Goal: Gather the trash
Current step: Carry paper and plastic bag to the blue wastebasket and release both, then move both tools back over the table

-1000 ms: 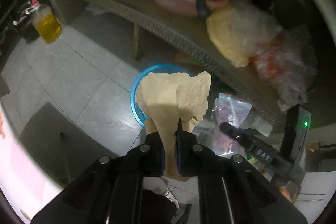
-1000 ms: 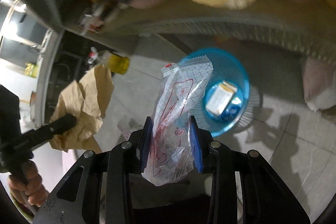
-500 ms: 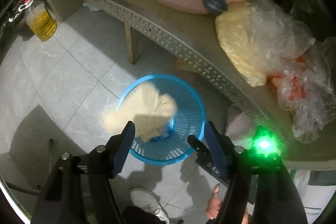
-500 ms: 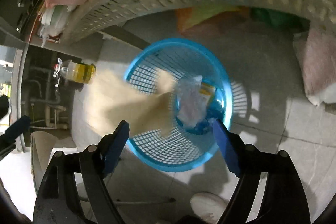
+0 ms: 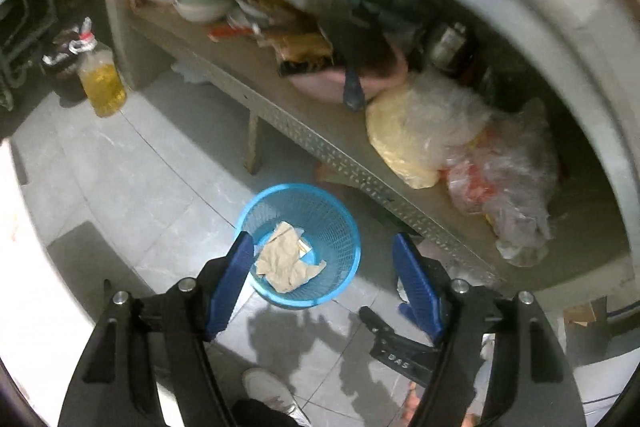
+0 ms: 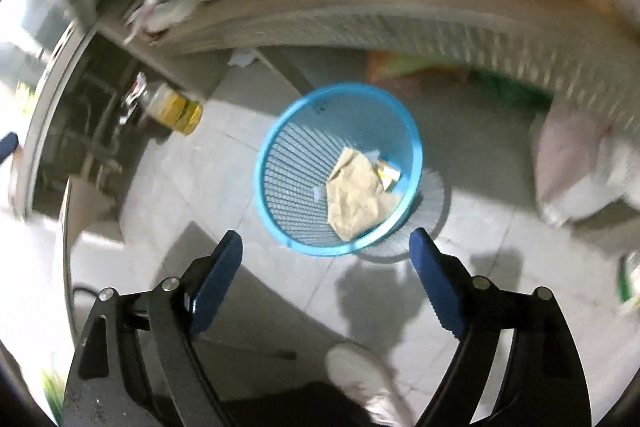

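Blue mesh basket point(image 5: 344, 227), tan paper point(image 5: 286, 261), yellow bottle point(image 5: 102, 83).

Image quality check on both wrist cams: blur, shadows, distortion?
Left wrist: mostly sharp, blue basket and crumpled paper crisp, shelf bowed by fisheye, gripper shadows on the floor tiles. Right wrist: heavy motion blur across the shelf; basket readable, left edge overexposed.

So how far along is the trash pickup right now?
Done: the crumpled brown paper lies inside the blue basket, on top of other wrappers. In hand: nothing; the left claw and right claw are both open and empty above the basket. Left: possibly the scrap of paper on the floor under the shelf.
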The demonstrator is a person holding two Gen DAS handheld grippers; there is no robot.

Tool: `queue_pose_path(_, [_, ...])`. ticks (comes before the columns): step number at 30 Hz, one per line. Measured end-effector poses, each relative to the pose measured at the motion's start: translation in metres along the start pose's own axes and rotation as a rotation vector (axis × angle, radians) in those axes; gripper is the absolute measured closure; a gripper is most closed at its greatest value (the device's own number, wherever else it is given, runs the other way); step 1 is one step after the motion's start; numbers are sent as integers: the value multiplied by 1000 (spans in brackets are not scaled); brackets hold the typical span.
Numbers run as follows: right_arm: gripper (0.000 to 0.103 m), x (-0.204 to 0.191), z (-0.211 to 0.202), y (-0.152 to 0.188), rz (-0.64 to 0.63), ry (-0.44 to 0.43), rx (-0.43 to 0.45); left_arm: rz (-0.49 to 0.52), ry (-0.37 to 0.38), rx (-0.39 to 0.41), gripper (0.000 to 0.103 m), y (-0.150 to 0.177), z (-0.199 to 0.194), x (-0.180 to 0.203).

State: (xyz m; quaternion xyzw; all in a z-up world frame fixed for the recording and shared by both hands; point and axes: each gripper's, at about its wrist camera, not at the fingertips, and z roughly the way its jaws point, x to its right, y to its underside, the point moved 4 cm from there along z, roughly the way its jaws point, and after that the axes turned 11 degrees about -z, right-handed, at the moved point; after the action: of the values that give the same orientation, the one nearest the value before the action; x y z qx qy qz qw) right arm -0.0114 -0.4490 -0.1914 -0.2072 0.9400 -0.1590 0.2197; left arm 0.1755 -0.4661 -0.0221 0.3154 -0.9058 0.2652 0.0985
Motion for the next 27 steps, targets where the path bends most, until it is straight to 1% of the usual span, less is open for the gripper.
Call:
queue_pose_path(1, [17, -7, -12, -1, -39, 11, 18, 12, -6, 25, 33, 6, -19, -4])
queue_pose_path(3, [9, -25, -39, -5, -127, 53, 65, 13, 3, 67, 33, 17, -54, -13])
queue_pose_path(5, [8, -41, -62, -8, -200, 85, 109, -13, 33, 98, 33, 31, -86, -23])
queue_pose_path(7, [8, -57, -85, -11, -257, 131, 149, -42, 76, 123, 27, 44, -116, -35])
queue_pose_path(8, [8, -63, -96, -12, -282, 167, 167, -54, 81, 142, 22, 51, -131, -43])
queue_pose_path(10, [8, -81, -120, -12, -341, 253, 208, -81, 67, 204, 18, 68, -163, -60])
queue_pose_path(11, [8, -90, -131, -10, -381, 275, 227, -96, 59, 234, 16, 79, -180, -70])
queue_pose_path(13, [8, -104, -142, -10, -457, 288, 261, -126, 43, 275, 11, 95, -202, -84])
queue_pose_path(14, [8, -114, -155, -8, -507, 292, 292, -146, 35, 295, 8, 105, -213, -92])
queue_pose_path(15, [8, -122, -160, -9, -533, 292, 315, -181, 20, 328, 6, 119, -227, -103])
queue_pose_path(16, [8, -130, -170, -9, -552, 287, 345, -198, 14, 347, 6, 128, -234, -110])
queue_pose_path(18, [8, -145, -186, -6, -580, 254, 402, -240, 0, 378, 5, 150, -249, -125])
queue_pose_path(20, [8, -161, -200, -3, -609, 179, 455, -308, -14, 395, 6, 176, -261, -145])
queue_pose_path(22, [8, -180, -214, 3, -641, 17, 498, -367, -23, 411, 6, 195, -271, -164])
queue_pose_path(23, [8, -191, -218, 5, -652, -50, 504, -393, -35, 419, 6, 203, -276, -174])
queue_pose_path(26, [8, -222, -221, 13, -695, -156, 475, -482, -86, 452, 5, 231, -297, -208])
queue_pose_path(27, [8, -230, -222, 16, -706, -178, 465, -504, -98, 463, 5, 236, -303, -215])
